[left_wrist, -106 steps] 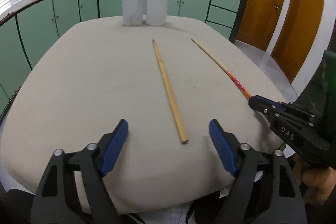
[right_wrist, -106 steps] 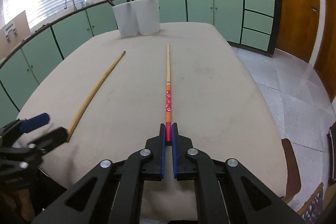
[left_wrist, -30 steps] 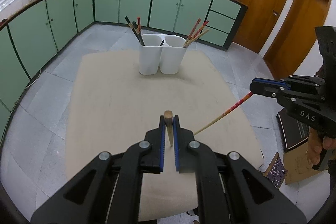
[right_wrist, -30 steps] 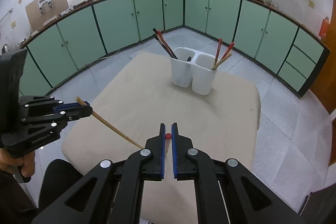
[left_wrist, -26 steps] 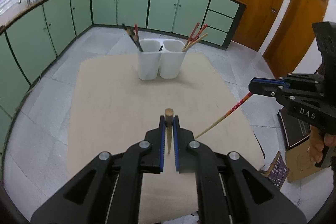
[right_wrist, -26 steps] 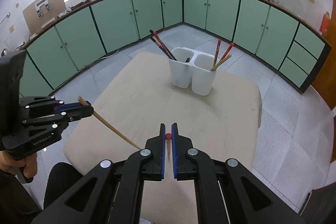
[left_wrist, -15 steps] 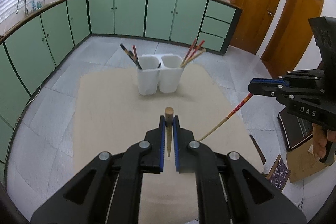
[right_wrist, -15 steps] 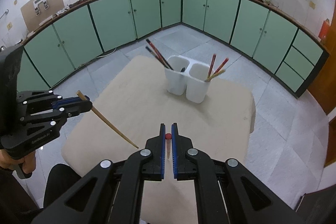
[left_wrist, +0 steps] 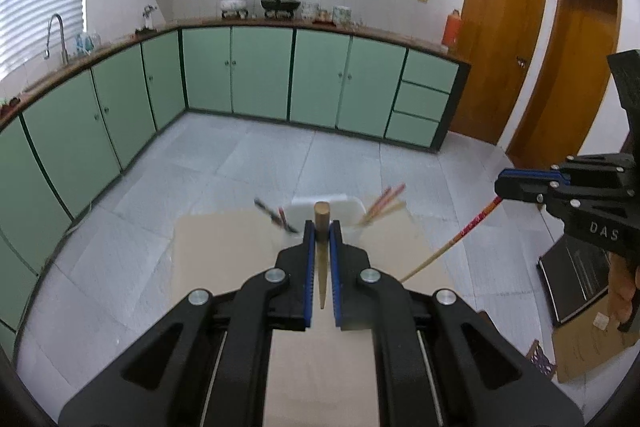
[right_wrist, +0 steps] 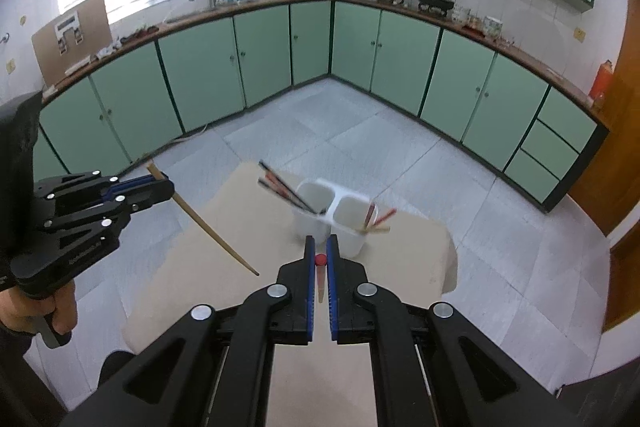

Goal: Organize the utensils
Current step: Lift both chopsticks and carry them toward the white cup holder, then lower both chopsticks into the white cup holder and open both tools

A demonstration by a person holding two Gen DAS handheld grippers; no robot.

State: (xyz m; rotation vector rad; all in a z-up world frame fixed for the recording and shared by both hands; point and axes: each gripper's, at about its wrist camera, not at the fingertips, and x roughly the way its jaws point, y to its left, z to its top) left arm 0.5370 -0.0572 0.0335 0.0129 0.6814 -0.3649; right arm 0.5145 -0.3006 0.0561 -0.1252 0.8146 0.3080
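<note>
The left gripper (left_wrist: 320, 227) is closed on a plain wooden chopstick (left_wrist: 321, 255), which is seen end-on between the blue pads, its blunt round top above them and its taper pointing down. The right gripper (right_wrist: 319, 247) is likewise clamped on a red-topped chopstick (right_wrist: 320, 273), shown only as a red cap and a short pale shaft.

In the left wrist view the red-topped chopstick is seen from the side, patterned red near the jaws and bare wood toward its tip. In the right wrist view the full slanted length of the wooden chopstick is shown at left. Both are held in the air above the beige table (right_wrist: 400, 267). At the table's far end a white two-compartment holder (right_wrist: 332, 215) stands, with dark chopsticks (right_wrist: 280, 187) in its left cup and red ones (right_wrist: 378, 219) in its right; in the left wrist view it is blurred and partly hidden.
</note>
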